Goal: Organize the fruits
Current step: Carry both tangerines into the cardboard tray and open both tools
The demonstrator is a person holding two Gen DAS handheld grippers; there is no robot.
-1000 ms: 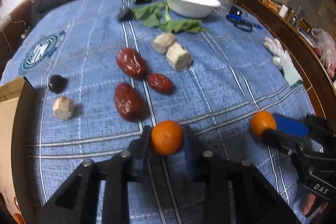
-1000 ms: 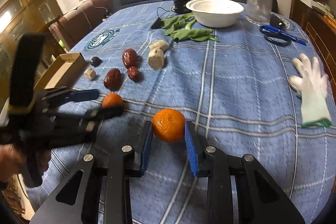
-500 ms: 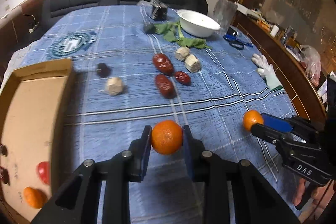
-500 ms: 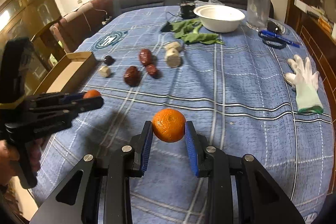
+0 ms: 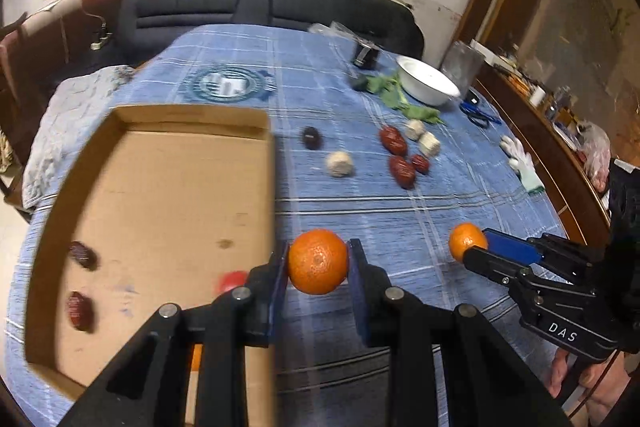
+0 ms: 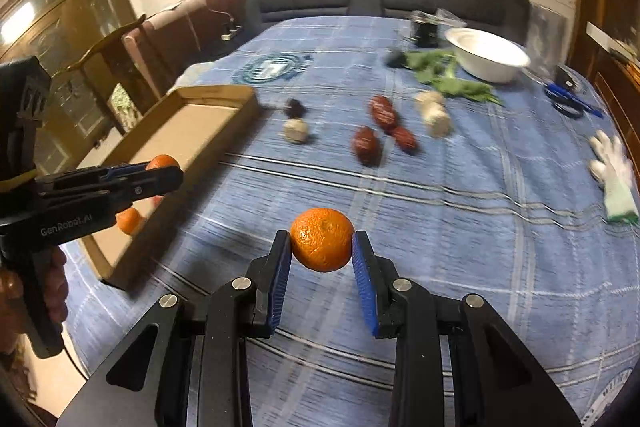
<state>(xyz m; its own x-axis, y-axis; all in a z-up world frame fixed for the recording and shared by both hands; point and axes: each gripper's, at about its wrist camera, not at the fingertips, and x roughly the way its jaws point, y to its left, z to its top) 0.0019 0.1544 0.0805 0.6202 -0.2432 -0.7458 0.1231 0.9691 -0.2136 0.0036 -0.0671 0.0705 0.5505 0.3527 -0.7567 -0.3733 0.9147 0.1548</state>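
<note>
My left gripper (image 5: 318, 262) is shut on an orange tangerine (image 5: 317, 261), held above the table beside the right wall of a shallow cardboard box (image 5: 168, 195). The box holds two red dates (image 5: 80, 305), a red fruit (image 5: 231, 279) and another tangerine, mostly hidden. My right gripper (image 6: 322, 245) is shut on a second tangerine (image 6: 322, 239), held above the blue cloth; it also shows in the left wrist view (image 5: 466, 241). Red dates (image 6: 366, 143), pale chunks (image 6: 295, 131) and a dark fruit (image 6: 295, 107) lie on the cloth.
A white bowl (image 6: 486, 55) and green leaves (image 6: 444, 75) sit at the far end. Blue scissors (image 6: 568, 99) and a white glove (image 6: 614, 171) lie on the right. A dark sofa (image 5: 256, 11) stands behind the table.
Both grippers have moved left with their tangerines. The left one now hangs at the box's right wall; the box fills much more of its view.
</note>
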